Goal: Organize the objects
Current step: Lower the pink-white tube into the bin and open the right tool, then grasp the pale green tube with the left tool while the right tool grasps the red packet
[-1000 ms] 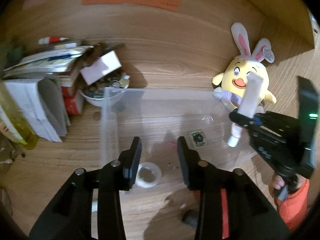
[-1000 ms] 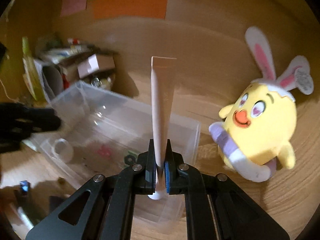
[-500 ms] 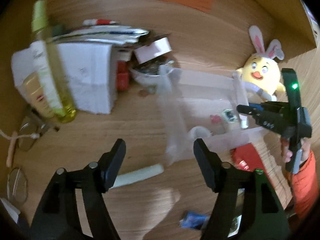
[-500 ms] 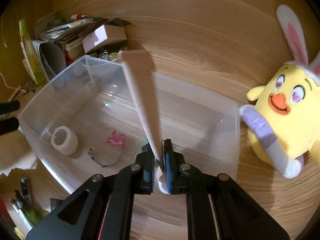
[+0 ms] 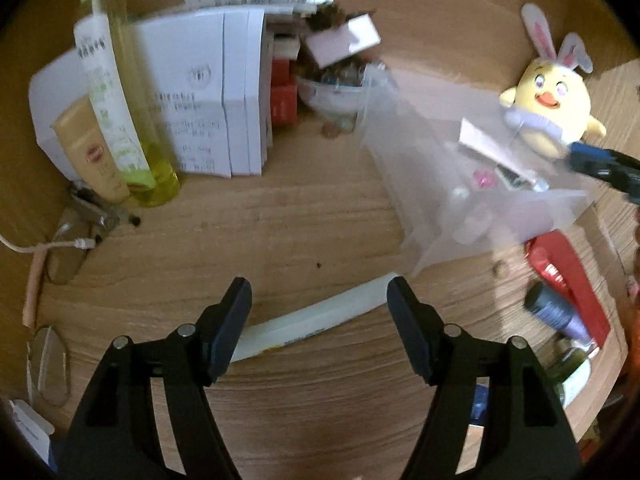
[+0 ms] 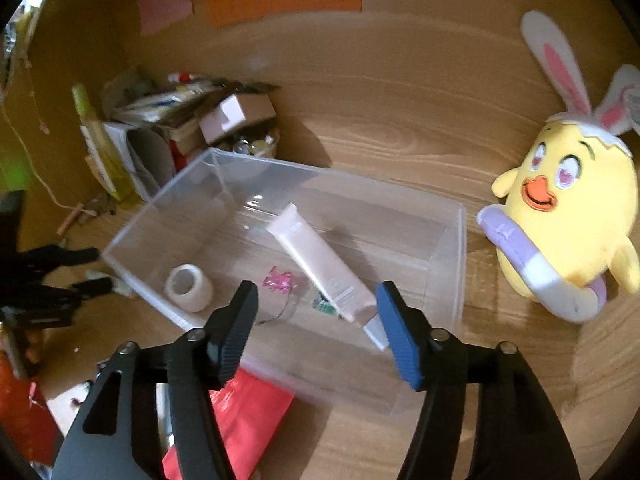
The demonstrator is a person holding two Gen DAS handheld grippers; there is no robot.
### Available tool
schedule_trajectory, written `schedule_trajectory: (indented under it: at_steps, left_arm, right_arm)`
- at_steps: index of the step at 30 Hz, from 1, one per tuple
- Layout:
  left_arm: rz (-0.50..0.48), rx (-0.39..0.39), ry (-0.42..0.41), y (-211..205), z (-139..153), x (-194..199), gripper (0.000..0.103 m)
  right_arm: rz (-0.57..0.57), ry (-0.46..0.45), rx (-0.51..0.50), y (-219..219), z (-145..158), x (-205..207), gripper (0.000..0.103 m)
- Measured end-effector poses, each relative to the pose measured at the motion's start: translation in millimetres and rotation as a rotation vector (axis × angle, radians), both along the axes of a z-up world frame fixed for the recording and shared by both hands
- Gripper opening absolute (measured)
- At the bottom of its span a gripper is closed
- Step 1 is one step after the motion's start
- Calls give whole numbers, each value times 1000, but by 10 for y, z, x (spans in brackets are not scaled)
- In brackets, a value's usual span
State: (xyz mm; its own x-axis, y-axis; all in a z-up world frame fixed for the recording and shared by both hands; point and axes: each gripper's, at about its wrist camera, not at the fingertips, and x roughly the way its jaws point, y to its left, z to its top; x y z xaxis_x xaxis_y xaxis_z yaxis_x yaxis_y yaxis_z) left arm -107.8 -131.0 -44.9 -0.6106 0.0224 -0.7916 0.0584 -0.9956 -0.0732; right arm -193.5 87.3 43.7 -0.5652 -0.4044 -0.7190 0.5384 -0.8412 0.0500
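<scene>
Our right gripper hangs with its jaws spread wide and empty above the clear bin, where the pink tube lies slantwise on the floor beside a tape roll. Our left gripper, equally wide, straddles a pale tube on the desk; beyond sits the plush chick.

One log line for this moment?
right claw: open | peach squeeze tube: in clear plastic bin | left claw: open, over pale tube

dim warm light, dark fisheye corners, motion blur smearing the left view's clear bin.
</scene>
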Motion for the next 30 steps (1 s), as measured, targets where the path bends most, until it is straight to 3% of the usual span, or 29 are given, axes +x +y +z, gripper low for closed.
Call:
schedule_trajectory:
  at_steps: [5, 7, 14, 20, 30]
  left_arm:
    - [-11, 2, -30, -30, -101, -45, 70]
    - [-17, 1, -30, -26, -102, -40, 68]
    - [-42, 0, -24, 61, -78, 64, 33]
    - [-65, 5, -27, 205, -92, 215, 17]
    - [-27, -7, 16, 316, -12, 435, 15]
  right_arm:
    - [44, 26, -39, 67, 97, 329, 79]
    - [66, 30, -39, 47, 84, 475, 81]
    - [93, -14, 0, -73, -208, 705, 81]
    - [74, -110, 4, -116, -464, 610, 81]
    - [39, -158, 6, -139, -641, 462, 80]
